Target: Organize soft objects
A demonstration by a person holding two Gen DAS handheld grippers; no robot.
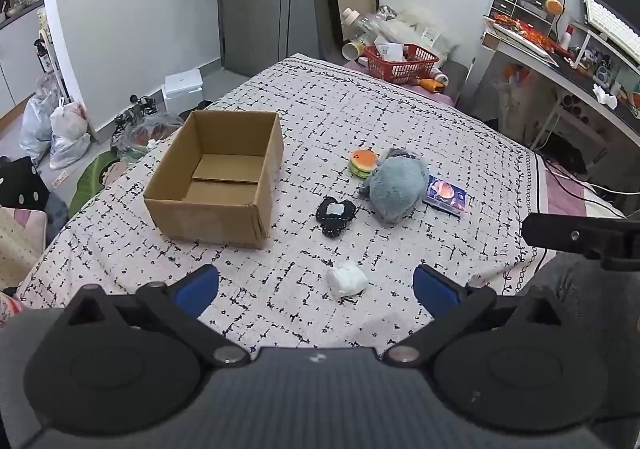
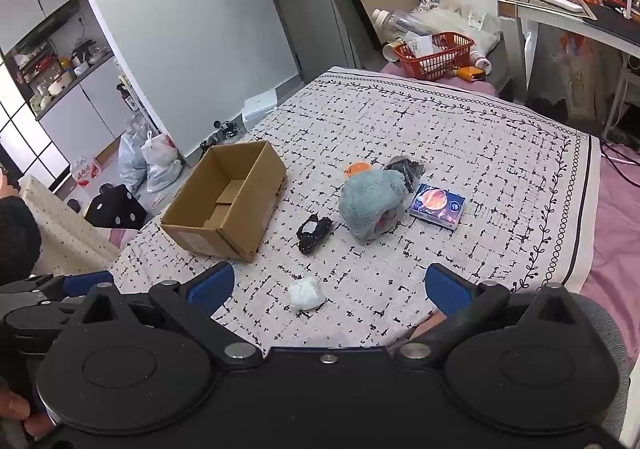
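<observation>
Both claws, left claw (image 1: 316,289) and right claw (image 2: 328,289), gape released above white wad (image 1: 347,279), grasping nothing.

Right gripper (image 2: 328,289) fingers (image 2: 444,289) spread wide above white wad (image 2: 307,297).

Almost nothing can be read. The small blue box (image 2: 437,206) right of centre on the bedspread carries a picture and print too small to make out. A red-and-white carton (image 2: 86,170) on the floor at the left of the right wrist view bears red letters, blurred. Paper labels in the red basket (image 1: 401,62) at the upper right show only illegible marks.
</observation>
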